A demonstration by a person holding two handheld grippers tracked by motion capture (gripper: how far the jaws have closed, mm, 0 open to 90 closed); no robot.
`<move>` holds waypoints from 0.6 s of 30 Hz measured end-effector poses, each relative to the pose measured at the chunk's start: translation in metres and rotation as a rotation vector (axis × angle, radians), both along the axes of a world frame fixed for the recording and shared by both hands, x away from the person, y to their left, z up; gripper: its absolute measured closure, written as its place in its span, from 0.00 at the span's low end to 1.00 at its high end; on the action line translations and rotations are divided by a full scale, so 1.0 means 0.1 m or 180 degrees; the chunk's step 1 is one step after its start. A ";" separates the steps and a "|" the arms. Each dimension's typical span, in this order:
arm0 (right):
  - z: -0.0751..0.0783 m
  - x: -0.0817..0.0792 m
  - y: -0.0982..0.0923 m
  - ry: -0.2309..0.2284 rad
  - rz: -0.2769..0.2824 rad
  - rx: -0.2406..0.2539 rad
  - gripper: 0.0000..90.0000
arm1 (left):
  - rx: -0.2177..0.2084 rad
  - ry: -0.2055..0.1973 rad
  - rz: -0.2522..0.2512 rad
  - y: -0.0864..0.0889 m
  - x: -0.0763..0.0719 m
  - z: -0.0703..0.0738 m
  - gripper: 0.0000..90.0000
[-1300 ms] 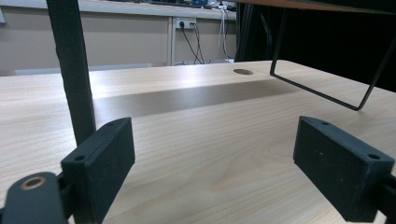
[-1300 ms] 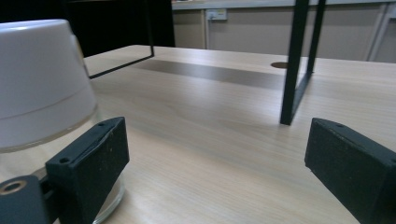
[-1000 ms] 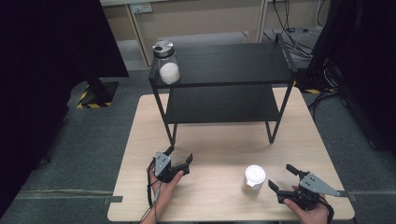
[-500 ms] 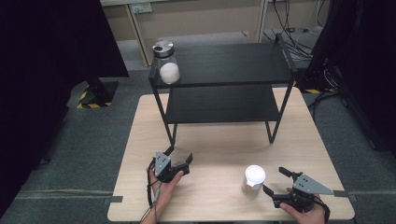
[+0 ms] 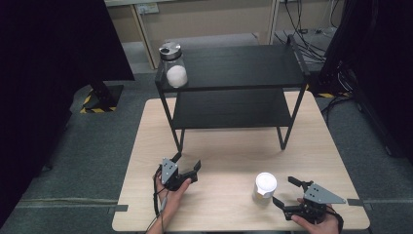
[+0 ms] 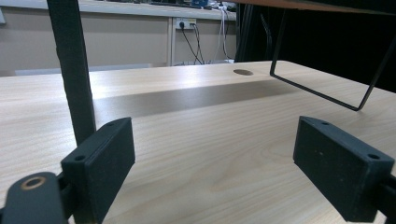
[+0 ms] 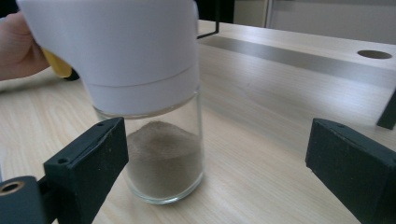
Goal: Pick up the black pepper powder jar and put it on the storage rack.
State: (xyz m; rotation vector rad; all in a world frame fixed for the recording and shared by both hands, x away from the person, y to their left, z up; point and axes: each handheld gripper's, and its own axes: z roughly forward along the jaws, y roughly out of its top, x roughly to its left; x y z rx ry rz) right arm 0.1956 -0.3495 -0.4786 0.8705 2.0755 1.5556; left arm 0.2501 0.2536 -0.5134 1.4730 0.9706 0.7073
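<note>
Glass jar up top: a clear glass jar with a silver lid and something white and round inside [image 5: 174,68] sits right at the left edge of the black two-tier metal shelf's [image 5: 243,66] top level. Nobody's near it, but it's so close to the edge that a knock on the frame could probably send it over.

Left gripper: the black two-jaw left gripper [image 5: 187,168] rests low over the light wooden table [image 5: 224,146] with its jaws spread wide, holding nothing. In the left gripper view the shelf's black front leg [image 6: 72,70] stands just behind the left jaw, so my guess is a careless push forward clips that leg and shakes the whole shelf, jar included.

Shaker jar: the small glass shaker with a white cap and brownish powder in the bottom [image 5: 265,185] stands upright on the table, front right, just left of the right gripper.

Right gripper: the black right gripper [image 5: 287,192] has its jaws wide apart too, empty. In the right gripper view the shaker [image 7: 149,102] sits off-centre, hard by the left jaw, with loads of space before the other one.

Main worry: closing from here likely shoves the shaker sideways or tips it. Glass is slick, and the cap looks wider than the body, so a grab on the cap could slip.
</note>
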 end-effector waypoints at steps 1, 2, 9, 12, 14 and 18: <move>0.00 0.01 0.01 0.0002 0.0021 -0.0010 0.07 | 0.0000 0.0001 0.0000 0.00 0.00 0.00 0.13; 0.01 0.01 0.01 0.0004 0.0048 -0.0016 0.07 | 0.0000 0.0000 0.0001 0.00 0.00 0.00 0.13; 0.01 0.05 0.12 -0.0011 0.0141 -0.0047 0.07 | 0.0000 0.0002 0.0002 0.00 0.00 0.00 0.13; 0.01 0.06 0.15 -0.0007 0.0157 -0.0044 0.07 | 0.0000 0.0001 0.0000 0.00 0.00 0.00 0.13; 0.01 0.06 0.16 -0.0004 0.0176 -0.0046 0.07 | 0.0001 0.0003 0.0001 0.00 0.00 0.00 0.13; 0.01 0.06 0.16 -0.0018 0.0242 -0.0050 0.09 | -0.0006 0.0009 -0.0001 0.01 0.00 0.00 0.13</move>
